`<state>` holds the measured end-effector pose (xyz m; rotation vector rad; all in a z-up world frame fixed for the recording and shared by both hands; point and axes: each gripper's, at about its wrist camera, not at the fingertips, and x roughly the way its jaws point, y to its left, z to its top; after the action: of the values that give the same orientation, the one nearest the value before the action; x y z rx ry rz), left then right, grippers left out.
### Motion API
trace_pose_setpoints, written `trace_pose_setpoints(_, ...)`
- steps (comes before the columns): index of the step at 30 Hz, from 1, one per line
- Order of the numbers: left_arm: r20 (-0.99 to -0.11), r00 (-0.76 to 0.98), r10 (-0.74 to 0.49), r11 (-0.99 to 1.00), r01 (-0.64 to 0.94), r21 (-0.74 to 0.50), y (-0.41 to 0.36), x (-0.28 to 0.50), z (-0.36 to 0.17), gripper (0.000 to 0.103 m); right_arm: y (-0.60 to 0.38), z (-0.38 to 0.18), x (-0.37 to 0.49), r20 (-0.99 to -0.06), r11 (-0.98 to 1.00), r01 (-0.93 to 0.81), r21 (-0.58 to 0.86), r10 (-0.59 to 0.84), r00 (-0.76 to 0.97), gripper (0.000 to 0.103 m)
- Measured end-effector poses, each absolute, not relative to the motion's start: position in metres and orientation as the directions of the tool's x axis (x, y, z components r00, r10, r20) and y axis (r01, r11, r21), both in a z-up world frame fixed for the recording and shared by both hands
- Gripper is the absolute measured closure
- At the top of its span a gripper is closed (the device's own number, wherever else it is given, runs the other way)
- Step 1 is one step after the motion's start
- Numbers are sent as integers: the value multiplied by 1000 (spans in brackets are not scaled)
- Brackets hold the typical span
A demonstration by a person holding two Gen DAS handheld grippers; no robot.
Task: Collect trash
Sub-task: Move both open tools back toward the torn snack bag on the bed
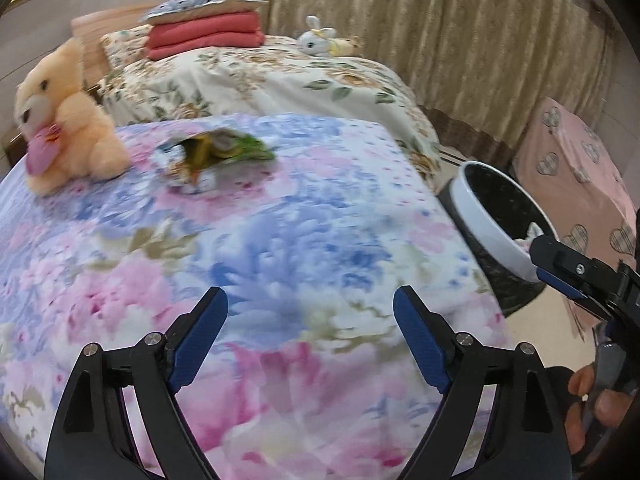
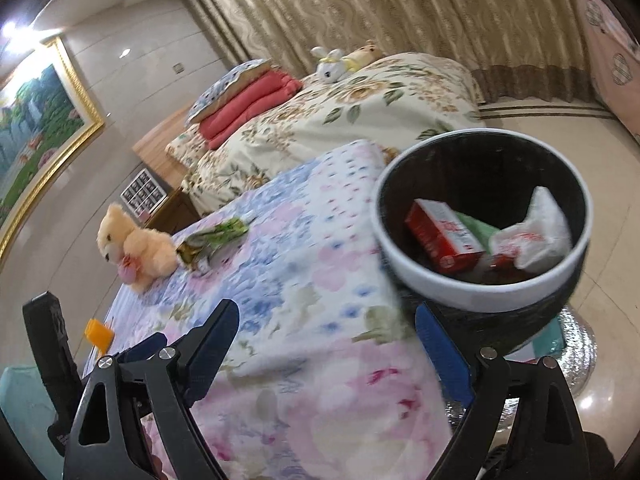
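A crumpled green and yellow snack wrapper [image 1: 212, 154] [image 2: 212, 240] lies on the floral bedspread [image 1: 280, 240], next to a peach teddy bear [image 1: 68, 120]. My left gripper [image 1: 310, 291] hovers open over the near part of the bedspread, well short of the wrapper, with nothing between its fingers. A black trash bin with a white rim [image 2: 472, 292] [image 1: 488, 220] stands on the floor at the bed's right corner. It holds a red box [image 2: 444, 236], a green piece and a white plastic bag [image 2: 536, 236]. My right gripper [image 2: 326, 308] is open and empty just before the bin.
A second bed [image 1: 280, 76] beyond carries folded red blankets [image 1: 204, 36] and a white rabbit toy [image 1: 316, 38]. A small orange object [image 2: 98, 334] sits at the bedspread's near left edge. Pink heart-patterned cloth [image 1: 580, 184] covers something right of the bin. Curtains line the back wall.
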<state>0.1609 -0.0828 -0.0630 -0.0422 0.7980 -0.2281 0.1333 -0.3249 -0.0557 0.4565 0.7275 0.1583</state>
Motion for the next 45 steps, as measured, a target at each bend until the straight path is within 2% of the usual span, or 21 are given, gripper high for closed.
trace_pose_setpoints(12, -719, 682, -137, 990, 79, -114, -37, 164, -73, 15, -285, -63, 150, -622, 888, -37, 458, 350, 701, 12)
trace_pose_setpoints(28, -726, 685, -58, 998, 18, -63, -8, 179, -78, 15, -245, -77, 190, -642, 876, -75, 477, 406, 650, 12)
trace_pose_setpoints(45, -748, 661, -52, 997, -13, -80, 21, 221, -88, 15, -206, -91, 256, -645, 848, -102, 520, 468, 604, 12)
